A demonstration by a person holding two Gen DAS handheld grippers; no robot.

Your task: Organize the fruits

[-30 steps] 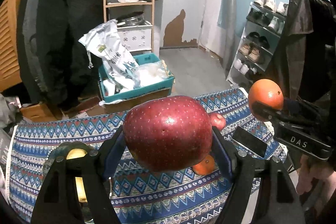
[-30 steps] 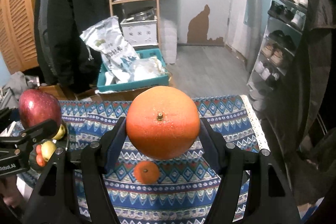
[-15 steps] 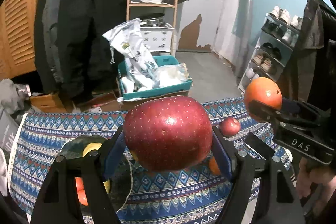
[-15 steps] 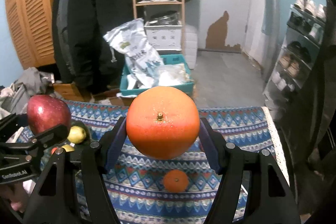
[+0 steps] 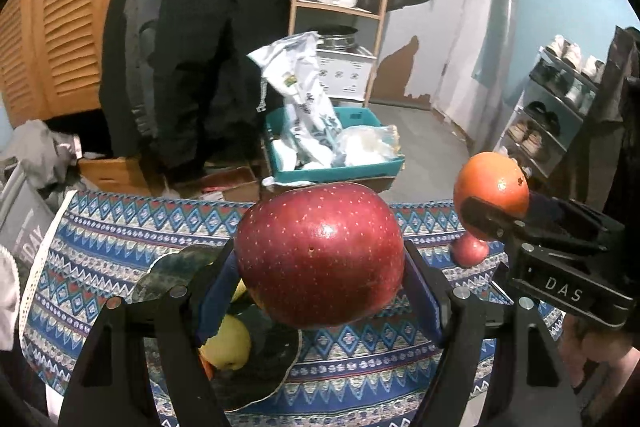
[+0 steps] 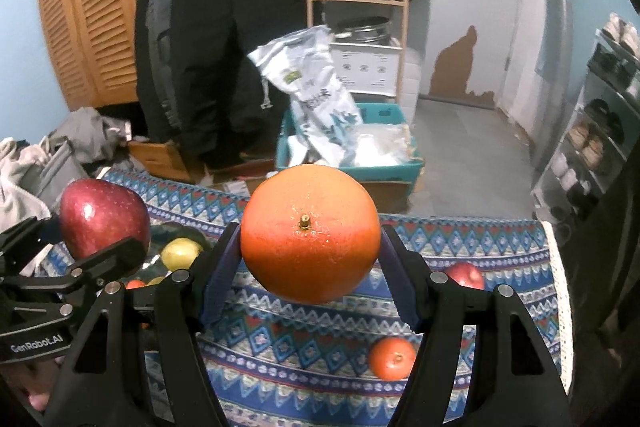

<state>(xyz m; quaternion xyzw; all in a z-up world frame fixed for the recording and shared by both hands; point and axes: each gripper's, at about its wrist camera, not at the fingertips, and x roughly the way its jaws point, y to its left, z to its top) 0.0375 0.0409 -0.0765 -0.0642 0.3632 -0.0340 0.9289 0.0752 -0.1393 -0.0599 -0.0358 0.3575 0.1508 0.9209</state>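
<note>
We are carrying a red apple (image 5: 320, 255) clenched in the left tool (image 5: 320, 291) and a big orange (image 6: 310, 233) clenched in the right tool (image 6: 310, 287), both lifted clear of the patterned cloth on the counter (image 5: 100, 227). Over the last second both tools have been sweeping sideways across the counter, and the dark plate (image 5: 256, 367) has been sliding in from 8 o'clock until it is now lying right under the apple. We judge that the apple is nearly at its drop spot, with the orange following.

The left view is showing a yellow fruit (image 5: 228, 343) on the plate at 7 o'clock and a small red fruit (image 5: 470, 251) half hidden behind the right tool at 3 o'clock. Only the right view is showing a small orange (image 6: 392, 358) loose on the cloth at 5 o'clock, plus that red fruit in the open, so two pieces are still waiting.
</note>
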